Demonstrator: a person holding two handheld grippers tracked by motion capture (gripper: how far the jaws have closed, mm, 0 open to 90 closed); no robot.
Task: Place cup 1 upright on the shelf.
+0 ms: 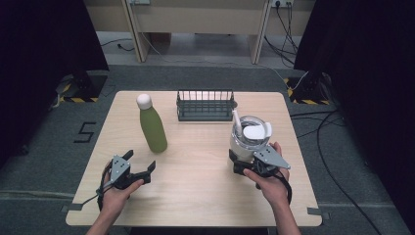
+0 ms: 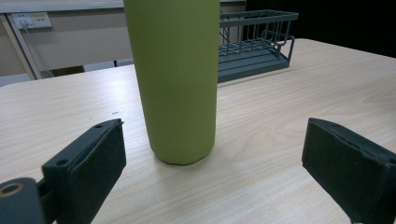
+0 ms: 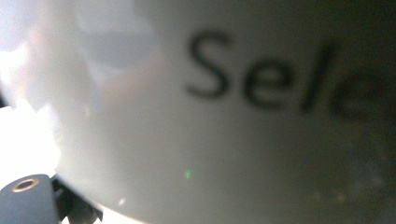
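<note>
right gripper (image 1: 243,164) clamped on a clear lidded cup (image 1: 249,137), held at the table's (image 1: 205,161) right side.
white cup wall with dark lettering crowds the right gripper view. left gripper (image 1: 142,164) rests wide open and empty, facing the green bottle (image 1: 152,128), near but not touching. bottle stands untouched; the grey rack (image 1: 205,105) behind sits empty, so most work seems left.

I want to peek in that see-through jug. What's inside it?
Looking down into the jug, you can see a white lid-like piece and a white stick leaning at its rim. The right gripper covers its bottom, so anything there stays hidden.
</note>
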